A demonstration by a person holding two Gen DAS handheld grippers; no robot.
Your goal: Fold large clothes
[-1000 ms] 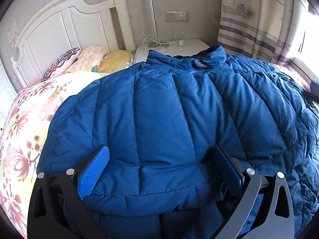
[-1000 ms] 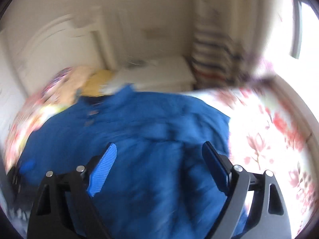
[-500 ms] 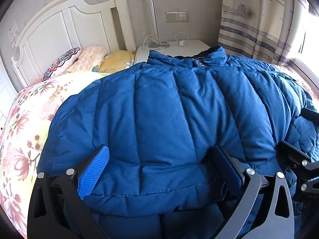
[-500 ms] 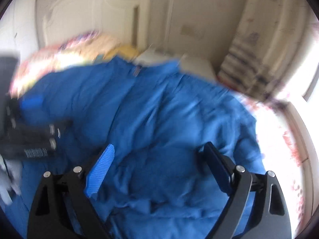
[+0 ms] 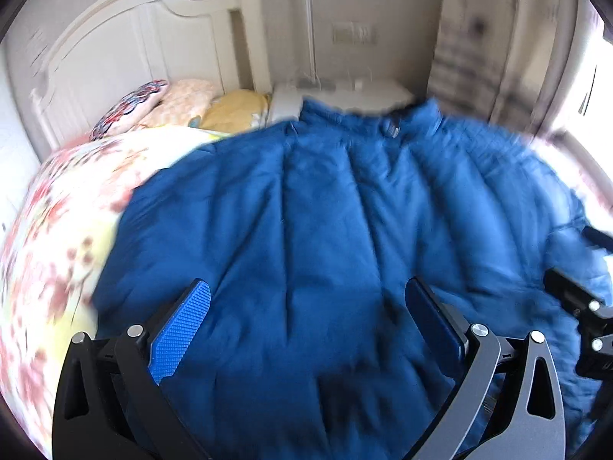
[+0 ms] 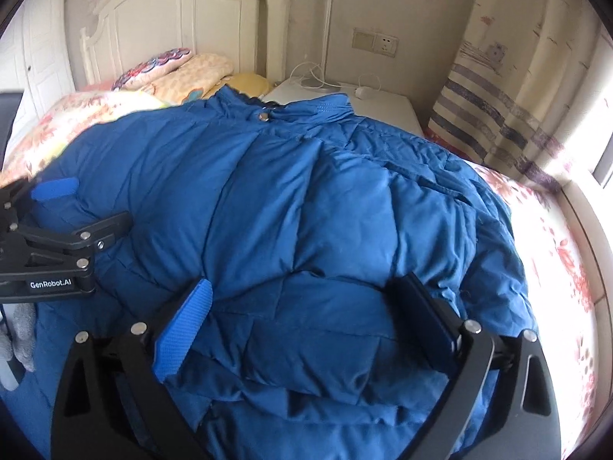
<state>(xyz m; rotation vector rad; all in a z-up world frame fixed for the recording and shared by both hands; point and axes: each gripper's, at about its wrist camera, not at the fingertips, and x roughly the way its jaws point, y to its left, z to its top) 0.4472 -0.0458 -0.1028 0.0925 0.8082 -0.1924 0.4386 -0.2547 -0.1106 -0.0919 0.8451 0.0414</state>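
Blue quilted padding fills both views: a large jacket (image 6: 306, 207) is spread on the floral bed (image 6: 555, 268), collar toward the headboard (image 6: 172, 11). The left gripper (image 5: 310, 322) is held wide apart over the fabric, nothing clamped. The right gripper (image 6: 306, 314) has just been opening; a puffed fold is seen between its fingers (image 6: 184, 329), ungripped. "GenRobot.AI" is read on the left gripper.

My right gripper (image 6: 302, 318) has swung left over the blue jacket (image 6: 306, 211), jaws just opening wider, folded padding between them.
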